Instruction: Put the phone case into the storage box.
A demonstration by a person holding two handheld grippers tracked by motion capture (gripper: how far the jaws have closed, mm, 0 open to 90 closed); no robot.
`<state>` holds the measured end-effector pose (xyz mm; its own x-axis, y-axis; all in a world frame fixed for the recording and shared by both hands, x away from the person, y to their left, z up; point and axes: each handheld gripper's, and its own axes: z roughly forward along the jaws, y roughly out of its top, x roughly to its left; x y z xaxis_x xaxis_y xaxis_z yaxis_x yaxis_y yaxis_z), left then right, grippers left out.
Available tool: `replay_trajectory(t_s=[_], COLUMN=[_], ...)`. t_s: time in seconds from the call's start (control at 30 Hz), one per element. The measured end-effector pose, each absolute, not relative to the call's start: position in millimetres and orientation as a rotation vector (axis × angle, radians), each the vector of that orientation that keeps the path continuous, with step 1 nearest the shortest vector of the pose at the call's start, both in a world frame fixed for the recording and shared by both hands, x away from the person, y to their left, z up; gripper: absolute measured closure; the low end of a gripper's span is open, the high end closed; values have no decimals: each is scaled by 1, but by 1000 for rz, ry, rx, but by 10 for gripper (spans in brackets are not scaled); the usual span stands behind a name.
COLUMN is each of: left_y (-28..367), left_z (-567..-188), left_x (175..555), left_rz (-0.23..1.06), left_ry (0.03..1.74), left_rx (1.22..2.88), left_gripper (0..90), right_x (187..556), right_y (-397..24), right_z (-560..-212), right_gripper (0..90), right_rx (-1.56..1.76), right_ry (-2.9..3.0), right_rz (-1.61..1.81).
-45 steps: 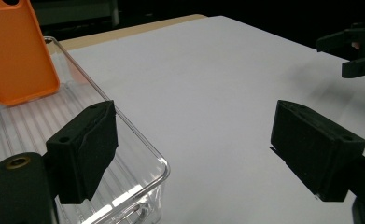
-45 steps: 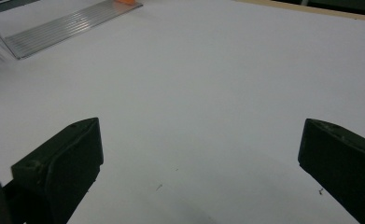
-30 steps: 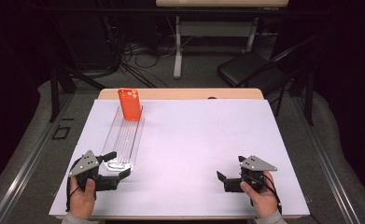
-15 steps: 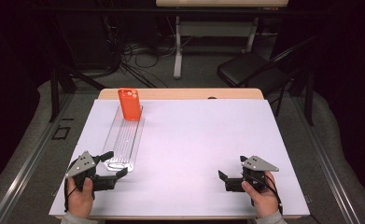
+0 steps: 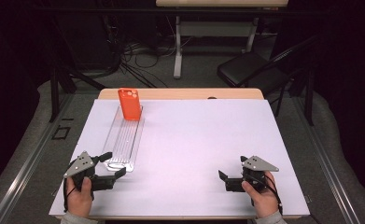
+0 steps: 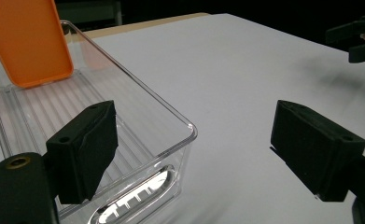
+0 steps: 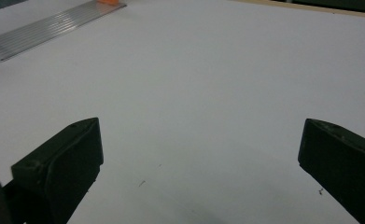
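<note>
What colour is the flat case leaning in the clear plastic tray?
Orange flat case, clearest in the high view.

Materials and surface finishes on the table (image 5: 194, 140).
We see a clear, glossy ribbed plastic tray (image 6: 138, 121), a smooth matt orange plastic case (image 6: 28, 42), and matt black claw pads (image 6: 84, 149).

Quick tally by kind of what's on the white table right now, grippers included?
Clear plastic tray: 1
Orange phone case, leaning at the tray's far end: 1
Grippers: 2, the left gripper and the right gripper, both open
Total: 4
</note>
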<state>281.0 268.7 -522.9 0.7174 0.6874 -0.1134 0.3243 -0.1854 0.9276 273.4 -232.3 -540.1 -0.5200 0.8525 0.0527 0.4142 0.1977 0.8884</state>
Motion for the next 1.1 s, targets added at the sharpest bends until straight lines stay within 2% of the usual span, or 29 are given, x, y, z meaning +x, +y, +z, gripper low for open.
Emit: replay_trajectory(t_s=[1.1], left_y=[270], left_z=[-523], left_x=[282], left_rz=[388], left_ry=[813], left_rx=[1770], left_gripper=[149], right_x=[273], right_y=[-232], right_z=[-542], right_gripper=[0], right_rx=[1183], right_ry=[2033], right_rz=[1270])
